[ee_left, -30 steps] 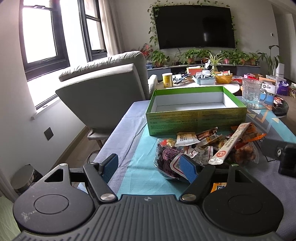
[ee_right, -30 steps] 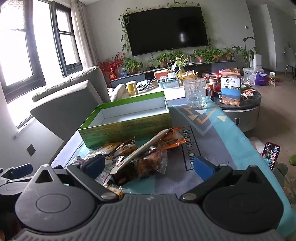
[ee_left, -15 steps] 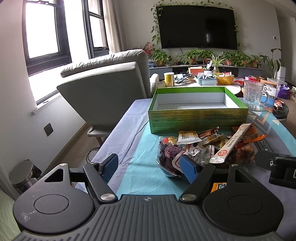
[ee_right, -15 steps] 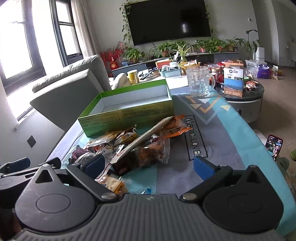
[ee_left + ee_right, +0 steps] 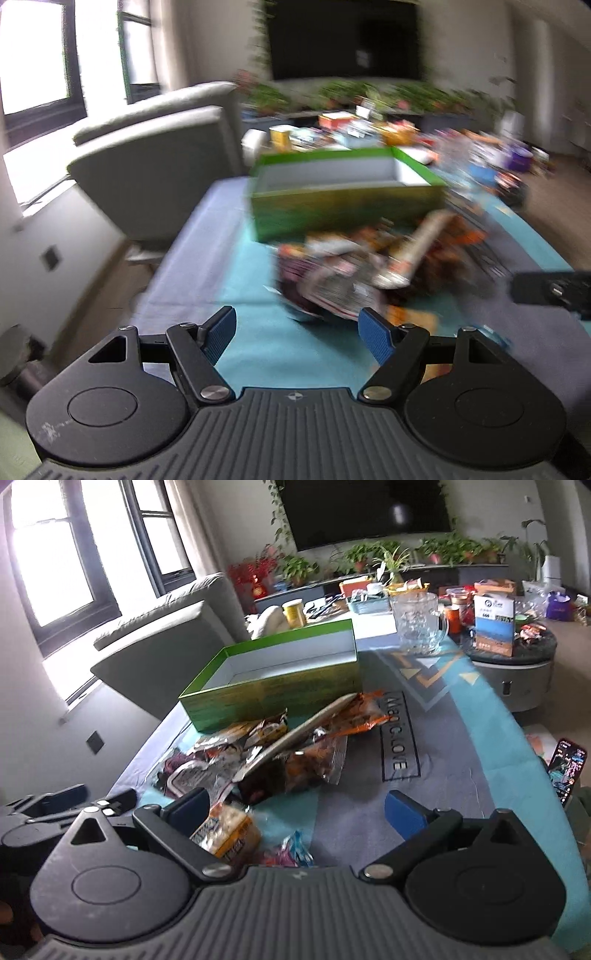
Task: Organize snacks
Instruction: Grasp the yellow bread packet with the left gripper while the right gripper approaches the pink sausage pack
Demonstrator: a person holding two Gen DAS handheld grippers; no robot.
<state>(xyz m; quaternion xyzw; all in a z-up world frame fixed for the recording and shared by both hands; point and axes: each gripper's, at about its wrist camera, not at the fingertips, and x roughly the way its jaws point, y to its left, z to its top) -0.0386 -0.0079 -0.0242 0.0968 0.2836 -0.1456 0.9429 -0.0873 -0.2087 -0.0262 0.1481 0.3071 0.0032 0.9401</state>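
Note:
A heap of snack packets (image 5: 280,749) lies on the blue tablecloth, with a long pale packet (image 5: 306,725) slanting across its top. Behind the heap stands an empty green box (image 5: 273,686) with a white inside. My right gripper (image 5: 295,810) is open just short of the heap; a yellow packet (image 5: 229,830) lies on the cloth by its left finger, apart from the pads. The left wrist view is blurred. There my left gripper (image 5: 297,332) is open over bare cloth, left of the heap (image 5: 369,266), with the green box (image 5: 343,199) beyond. The left gripper's fingers (image 5: 62,799) show at the right view's left edge.
A glass mug (image 5: 419,627) stands behind the box's right end. A grey armchair (image 5: 166,642) sits off the table's left side. A round side table (image 5: 513,664) with boxes is at the right, and a phone (image 5: 567,771) past the table's right edge.
Both views have tipped further down toward the table and the heap looks nearer. The yellow packet has come into view by the right gripper's left finger. The left view has turned blurred.

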